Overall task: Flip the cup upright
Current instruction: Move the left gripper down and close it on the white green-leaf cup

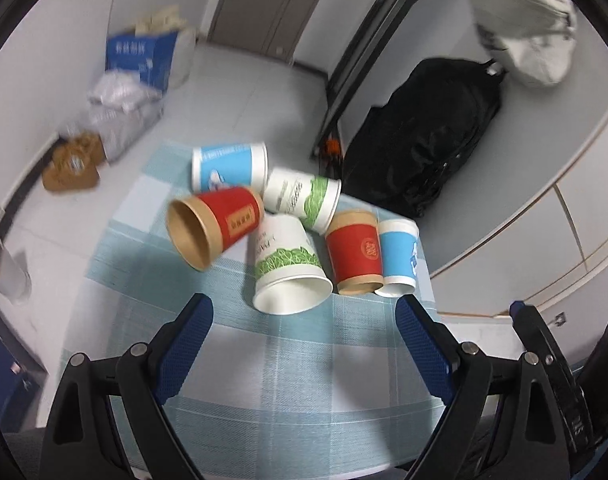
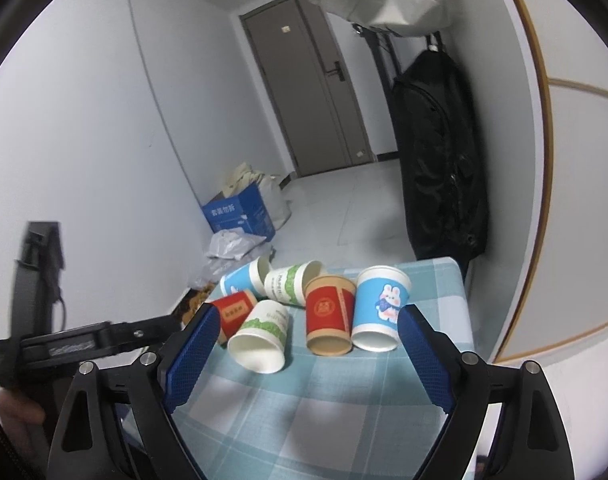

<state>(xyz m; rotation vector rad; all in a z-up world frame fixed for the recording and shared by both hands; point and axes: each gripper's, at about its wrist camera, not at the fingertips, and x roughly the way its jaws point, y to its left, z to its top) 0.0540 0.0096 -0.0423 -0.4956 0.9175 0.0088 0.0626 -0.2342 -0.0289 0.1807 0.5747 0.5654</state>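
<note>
Cups lie in a tight cluster at the centre of the left wrist view, all six on their sides on the checked blue cloth (image 1: 304, 360) that covers the surface. Going left to right there: a red cup (image 1: 215, 228) with its mouth toward the left of the frame, a blue cup (image 1: 229, 166) behind it, a green-leaf cup (image 1: 287, 264) with its mouth toward us, a second green-leaf cup (image 1: 301, 198) behind that, a second red cup (image 1: 356, 258), and a blue rabbit cup (image 1: 398, 258) at the right end, touching its red neighbour.

We judge the task is at its start, in the approach: no cup stands upright and none is held. The next move calls for picking one cup, probably one at the near edge of the cluster, closing across its wall lightly enough not to crush the paper, then lifting and turning it onto its base without knocking the neighbours.

Our left gripper (image 1: 304, 316) hovers short of the cluster, fingers spread wide, touching nothing. Our right gripper (image 2: 304, 328) is likewise spread wide and empty, with the near cups framed between its fingers.
</note>
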